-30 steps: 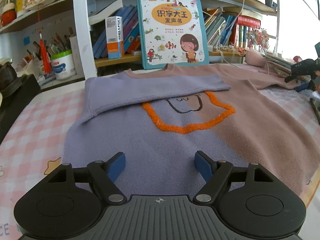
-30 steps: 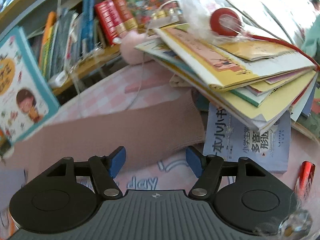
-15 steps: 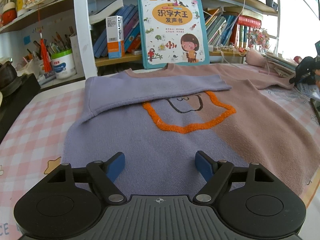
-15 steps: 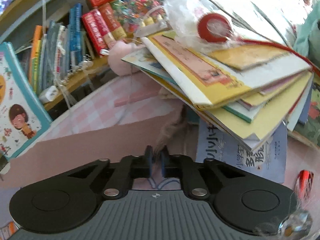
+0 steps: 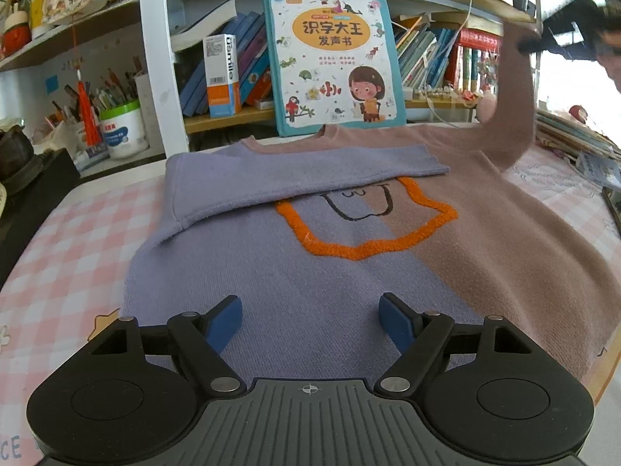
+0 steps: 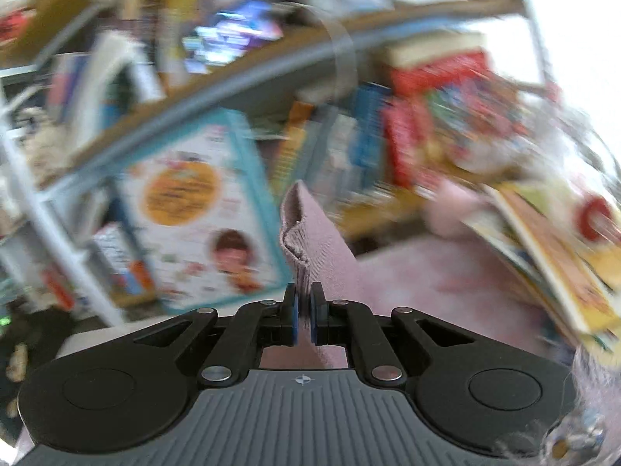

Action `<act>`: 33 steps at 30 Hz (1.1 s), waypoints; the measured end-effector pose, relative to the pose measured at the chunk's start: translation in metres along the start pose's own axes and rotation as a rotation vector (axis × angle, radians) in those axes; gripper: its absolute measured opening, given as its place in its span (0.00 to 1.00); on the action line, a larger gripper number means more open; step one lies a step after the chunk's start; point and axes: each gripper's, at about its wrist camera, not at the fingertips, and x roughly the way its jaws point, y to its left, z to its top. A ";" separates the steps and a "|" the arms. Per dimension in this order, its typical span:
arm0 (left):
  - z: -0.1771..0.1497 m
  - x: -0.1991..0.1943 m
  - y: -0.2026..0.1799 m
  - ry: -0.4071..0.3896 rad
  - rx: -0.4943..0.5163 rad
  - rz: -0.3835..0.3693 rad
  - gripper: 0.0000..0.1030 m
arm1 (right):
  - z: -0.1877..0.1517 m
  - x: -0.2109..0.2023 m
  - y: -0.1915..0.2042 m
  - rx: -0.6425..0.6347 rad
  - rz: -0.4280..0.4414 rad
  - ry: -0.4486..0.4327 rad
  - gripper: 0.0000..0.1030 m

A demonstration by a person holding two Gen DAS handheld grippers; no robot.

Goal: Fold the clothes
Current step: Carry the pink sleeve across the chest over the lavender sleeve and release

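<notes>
A table (image 5: 70, 233) under a pink and white checked cloth runs back to a wooden bookshelf (image 5: 233, 116). A large children's picture book (image 5: 333, 62) with a teal border stands upright against the shelf, a girl drawn on its cover. Left of it a white and orange box (image 5: 221, 73) stands among leaning blue books (image 5: 252, 58). Further left, a white tub of pens (image 5: 124, 128) sits beside a hanging red tassel (image 5: 88, 112). At the right edge lies a slanting stack of books (image 6: 551, 256), blurred in the right wrist view.
</notes>
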 end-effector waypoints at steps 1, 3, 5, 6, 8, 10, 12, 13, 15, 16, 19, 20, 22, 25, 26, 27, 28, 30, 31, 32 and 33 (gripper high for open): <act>0.000 0.000 0.000 -0.001 0.002 0.001 0.78 | 0.001 0.002 0.015 -0.022 0.032 0.000 0.05; 0.000 0.000 -0.001 -0.002 0.006 0.003 0.78 | 0.004 0.007 0.044 -0.065 0.095 0.000 0.05; 0.000 -0.001 -0.002 -0.003 0.009 0.005 0.78 | 0.006 0.011 0.073 -0.108 0.158 -0.001 0.05; 0.000 -0.001 -0.002 -0.003 0.011 0.005 0.78 | 0.008 0.013 0.087 -0.130 0.190 -0.001 0.05; -0.001 -0.001 -0.003 -0.004 0.013 0.004 0.78 | 0.005 0.018 0.114 -0.166 0.248 0.007 0.05; -0.001 -0.001 -0.003 -0.005 0.016 0.004 0.78 | 0.001 0.023 0.140 -0.198 0.306 0.022 0.05; -0.001 -0.001 -0.003 -0.006 0.019 0.004 0.78 | -0.005 0.031 0.162 -0.226 0.352 0.041 0.05; -0.001 -0.001 -0.004 -0.006 0.020 0.004 0.78 | -0.009 0.035 0.173 -0.240 0.375 0.052 0.05; -0.001 -0.001 -0.003 -0.006 0.020 0.003 0.78 | -0.017 0.047 0.190 -0.261 0.396 0.073 0.05; -0.001 -0.001 -0.003 -0.006 0.019 0.003 0.78 | -0.022 0.053 0.198 -0.272 0.405 0.084 0.05; -0.001 -0.001 -0.003 -0.005 0.018 0.001 0.78 | -0.037 0.070 0.215 -0.288 0.425 0.125 0.05; -0.001 -0.001 -0.003 -0.005 0.018 0.000 0.78 | -0.042 0.076 0.219 -0.288 0.431 0.143 0.05; 0.000 -0.001 -0.003 -0.004 0.017 -0.003 0.78 | -0.053 0.091 0.225 -0.284 0.432 0.180 0.05; 0.000 0.000 -0.003 -0.002 0.015 -0.007 0.78 | -0.069 0.113 0.231 -0.274 0.426 0.231 0.05; 0.000 0.000 -0.003 -0.002 0.014 -0.008 0.78 | -0.075 0.120 0.232 -0.270 0.422 0.249 0.05; 0.000 0.000 -0.003 -0.001 0.011 -0.010 0.78 | -0.081 0.126 0.234 -0.269 0.418 0.267 0.05; 0.000 0.001 -0.002 0.000 0.009 -0.012 0.78 | -0.087 0.132 0.235 -0.271 0.415 0.287 0.05; 0.000 0.001 -0.001 0.002 0.003 -0.016 0.78 | -0.098 0.143 0.237 -0.274 0.410 0.323 0.05; 0.000 0.001 -0.001 0.003 0.001 -0.017 0.78 | -0.104 0.148 0.239 -0.278 0.409 0.343 0.05; 0.000 0.001 -0.001 0.004 0.001 -0.017 0.79 | -0.108 0.152 0.240 -0.279 0.411 0.359 0.05; 0.000 0.001 0.000 0.004 0.000 -0.016 0.79 | -0.112 0.155 0.241 -0.279 0.416 0.375 0.07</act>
